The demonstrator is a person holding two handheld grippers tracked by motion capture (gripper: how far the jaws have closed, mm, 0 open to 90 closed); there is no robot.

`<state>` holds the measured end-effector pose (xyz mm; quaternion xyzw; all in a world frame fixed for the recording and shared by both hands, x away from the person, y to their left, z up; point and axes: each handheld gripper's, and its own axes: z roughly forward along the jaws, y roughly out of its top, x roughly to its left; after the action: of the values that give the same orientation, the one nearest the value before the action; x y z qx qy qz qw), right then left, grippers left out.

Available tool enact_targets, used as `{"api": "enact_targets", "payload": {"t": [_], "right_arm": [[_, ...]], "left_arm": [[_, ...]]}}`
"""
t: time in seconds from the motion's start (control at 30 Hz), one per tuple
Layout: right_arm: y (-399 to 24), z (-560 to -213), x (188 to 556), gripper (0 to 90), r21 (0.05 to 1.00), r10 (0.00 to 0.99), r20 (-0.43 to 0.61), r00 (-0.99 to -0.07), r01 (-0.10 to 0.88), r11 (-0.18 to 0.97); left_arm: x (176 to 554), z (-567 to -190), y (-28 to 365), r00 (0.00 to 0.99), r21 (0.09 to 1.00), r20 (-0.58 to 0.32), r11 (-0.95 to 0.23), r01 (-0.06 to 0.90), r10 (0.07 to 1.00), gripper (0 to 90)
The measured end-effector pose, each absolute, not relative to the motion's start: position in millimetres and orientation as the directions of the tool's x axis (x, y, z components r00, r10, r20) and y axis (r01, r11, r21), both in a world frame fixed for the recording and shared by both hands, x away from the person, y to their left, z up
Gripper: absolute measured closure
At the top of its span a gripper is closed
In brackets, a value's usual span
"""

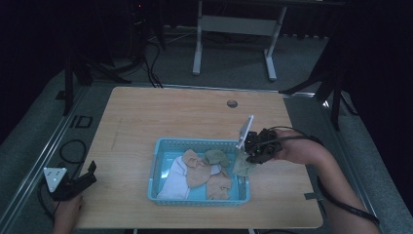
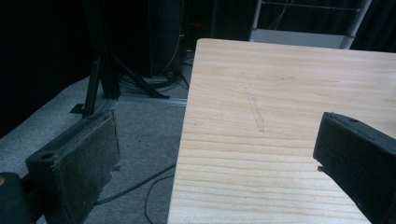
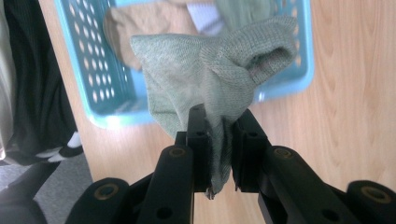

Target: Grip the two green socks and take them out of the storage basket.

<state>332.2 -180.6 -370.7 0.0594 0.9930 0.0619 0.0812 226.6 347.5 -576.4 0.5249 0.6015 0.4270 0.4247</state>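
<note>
Where the high view shows the right gripper (image 1: 247, 155) at centre right, just past the right wall of the blue basket (image 1: 157, 168), jaws clamped on a grey-green sock (image 1: 242, 166) dangling over the basket's right edge. In the right gripper view, pinched between the two black pads at lower centre, the sock (image 3: 210, 84) bunched upward into the middle of the frame, its open cuff at upper right, the perforated basket (image 3: 88, 70) blurred behind it at upper left. Right hand (image 1: 297, 151) wrapped around the gripper body, forearm running down to the lower right corner of the high view.

Inside the basket: tan socks (image 1: 197, 170), another green sock (image 1: 216, 157) and a white garment (image 1: 175, 183), lying flat and overlapping.

At lower left of the high view, the left gripper (image 1: 87, 176) resting at the table's (image 1: 160, 117) near left corner, jaws spread wide with nothing between them. In the left gripper view, one pad at lower left over grey floor (image 2: 144, 135), the other at lower right over bare wood (image 2: 261, 93).
</note>
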Motion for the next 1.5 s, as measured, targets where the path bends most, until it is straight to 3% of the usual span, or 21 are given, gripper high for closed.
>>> {"api": "enact_targets", "payload": {"t": [0.5, 0.87, 1.1, 1.5], "right_arm": [[-260.7, -390.3, 323.7, 79.3, 0.121, 0.273, -0.125, -0.954, 0.258, 0.959], [-285.4, -412.6, 319.1, 79.2, 0.104, 0.319, -0.095, -0.943, 0.309, 0.945], [-294.7, -445.4, 316.2, 79.2, 0.097, 0.306, -0.052, -0.951, 0.3, 0.949], [-296.8, -506.7, 332.8, 78.9, 0.005, 0.312, -0.022, -0.95, 0.312, 0.95]], "left_arm": [[226.8, -576.4, 347.3, -0.094, 0.958, -0.061, 0.085, 0.273, 0.994, 0.7], [227.0, -576.4, 347.6, -0.099, 0.957, -0.064, 0.089, 0.275, 0.993, 0.7], [227.0, -576.3, 347.7, -0.099, 0.957, -0.063, 0.088, 0.276, 0.993, 0.7], [226.9, -576.4, 347.7, -0.099, 0.958, -0.065, 0.09, 0.274, 0.993, 0.7]]}}
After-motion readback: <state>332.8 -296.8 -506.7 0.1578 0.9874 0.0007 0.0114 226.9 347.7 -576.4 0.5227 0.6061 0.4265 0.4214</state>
